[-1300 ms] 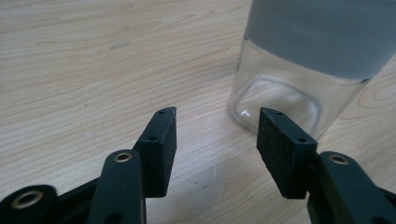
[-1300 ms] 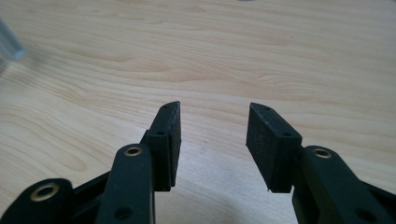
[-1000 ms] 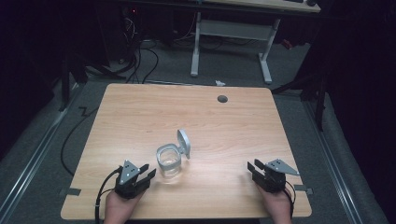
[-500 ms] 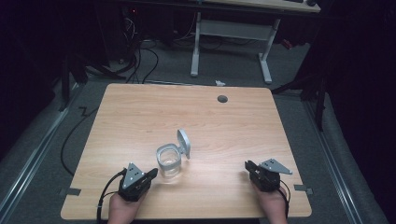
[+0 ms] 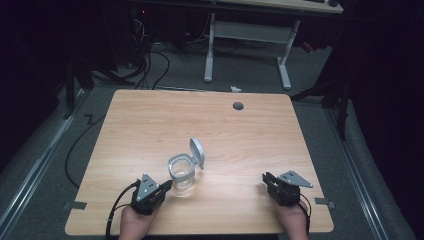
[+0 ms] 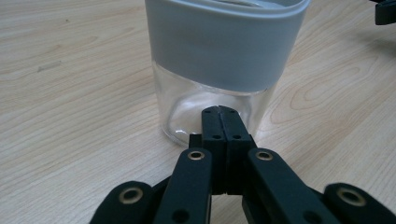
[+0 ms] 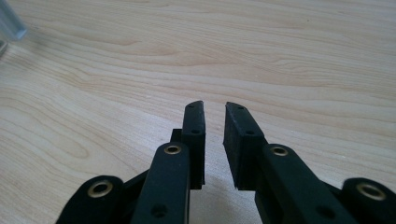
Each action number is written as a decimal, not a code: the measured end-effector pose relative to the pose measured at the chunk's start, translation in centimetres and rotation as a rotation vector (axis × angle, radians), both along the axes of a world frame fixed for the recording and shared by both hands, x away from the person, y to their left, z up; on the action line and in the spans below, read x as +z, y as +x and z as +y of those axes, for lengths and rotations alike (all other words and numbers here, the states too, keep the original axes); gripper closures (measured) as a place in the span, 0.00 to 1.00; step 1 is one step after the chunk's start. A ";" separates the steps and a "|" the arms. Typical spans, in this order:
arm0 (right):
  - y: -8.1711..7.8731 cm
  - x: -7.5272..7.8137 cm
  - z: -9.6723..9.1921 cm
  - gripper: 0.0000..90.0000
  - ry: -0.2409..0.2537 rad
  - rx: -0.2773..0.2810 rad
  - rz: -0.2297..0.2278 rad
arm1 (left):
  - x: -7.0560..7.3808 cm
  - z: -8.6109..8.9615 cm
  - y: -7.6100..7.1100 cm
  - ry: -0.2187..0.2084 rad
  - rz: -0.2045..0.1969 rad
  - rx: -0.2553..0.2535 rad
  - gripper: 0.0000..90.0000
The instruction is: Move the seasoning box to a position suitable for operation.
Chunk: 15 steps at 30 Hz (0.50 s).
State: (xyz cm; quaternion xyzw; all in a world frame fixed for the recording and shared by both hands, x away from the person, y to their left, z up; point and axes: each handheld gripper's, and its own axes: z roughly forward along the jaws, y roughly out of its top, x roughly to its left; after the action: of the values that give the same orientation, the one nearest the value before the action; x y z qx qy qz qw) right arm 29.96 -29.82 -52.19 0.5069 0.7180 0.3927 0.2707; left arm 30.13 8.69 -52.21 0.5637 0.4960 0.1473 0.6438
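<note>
The glass jar (image 5: 181, 172) stands upright on the table (image 5: 150, 125), just ahead of the left tongs (image 5: 167, 185), with its grey hinged lid (image 5: 198, 152) flipped open and standing up on the jar's far side, away from those tongs. In the left gripper view the jar (image 6: 224, 60) rises right before the tips, its grey band above and clear glass below. The left tongs (image 6: 219, 110) are pressed fully together with nothing between them, and their tips are at the foot of the glass; whether they actually touch it I cannot tell.

The right tongs (image 5: 265, 178) rest low over the table well off to the jar's other side, with bare wood ahead of them. In the right gripper view they (image 7: 215, 106) stand narrowly apart, holding nothing, and only a sliver of the jar (image 7: 10, 25) shows at the far left edge.

Judging by this, the work has hardly begun: the jar is not gripped, the lid is open, and neither hand has a hold on anything. Closing the lid or lifting the jar appears to be what is left.

Against the picture from a second ago, the left tongs have closed from a fairly wide gap to shut and lie a little nearer the jar. The right tongs went from wide to narrow and have just been opening a touch again, with nothing between them. The jar and lid have not shifted.
</note>
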 end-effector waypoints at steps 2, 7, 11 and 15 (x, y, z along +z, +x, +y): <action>0.0 0.0 -0.1 0.87 0.000 -0.001 0.003 | 0.1 -0.4 -0.1 0.002 0.000 -0.011 1.00; -0.1 0.0 -0.2 0.87 -0.002 0.002 -0.005 | 0.3 -2.0 -0.3 0.019 -0.008 -0.049 1.00; -0.1 0.1 -0.3 0.88 0.001 0.000 -0.001 | 0.4 -3.3 -0.1 0.030 -0.010 -0.081 1.00; -0.2 0.1 -0.4 0.91 0.009 -0.007 0.001 | 0.2 -3.8 -0.2 0.038 -0.011 -0.092 1.00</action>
State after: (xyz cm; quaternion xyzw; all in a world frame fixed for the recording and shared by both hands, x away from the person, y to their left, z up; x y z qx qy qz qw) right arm 29.80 -30.20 -52.08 0.5105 0.7148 0.3947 0.2696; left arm 29.93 4.85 -51.99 0.5972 0.4632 0.1300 0.6418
